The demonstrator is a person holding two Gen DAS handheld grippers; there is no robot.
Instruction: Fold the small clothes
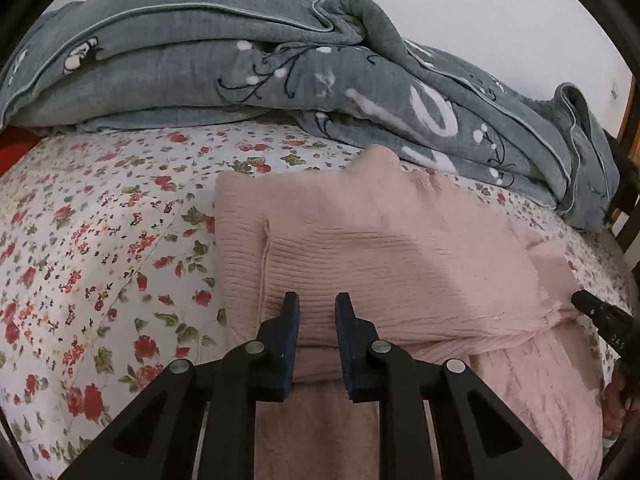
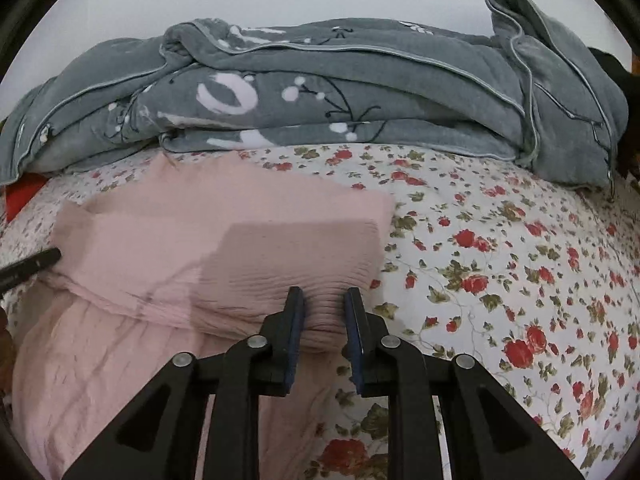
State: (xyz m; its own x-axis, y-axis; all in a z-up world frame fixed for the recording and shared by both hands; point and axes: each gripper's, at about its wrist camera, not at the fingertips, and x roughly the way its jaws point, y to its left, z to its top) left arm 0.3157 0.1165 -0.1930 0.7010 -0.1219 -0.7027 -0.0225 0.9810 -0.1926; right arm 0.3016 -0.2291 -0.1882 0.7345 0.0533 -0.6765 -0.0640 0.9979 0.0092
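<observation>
**Pink garment between two open grippers**

The left gripper (image 1: 317, 300) hangs part-open, holding nothing, the folded pink garment (image 1: 384, 248) directly ahead and beneath. The right gripper (image 2: 322, 294) is likewise part-open and empty-handed over the garment's right end, on the floral sheet (image 2: 500, 248).

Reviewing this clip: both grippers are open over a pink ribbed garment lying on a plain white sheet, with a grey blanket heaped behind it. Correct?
Not quite: the sheet is not plain white but white with a red floral print, clear in both wrist views. The rest holds: the left gripper and right gripper are both open over the pink ribbed garment, and the grey blanket is heaped behind it.
</observation>
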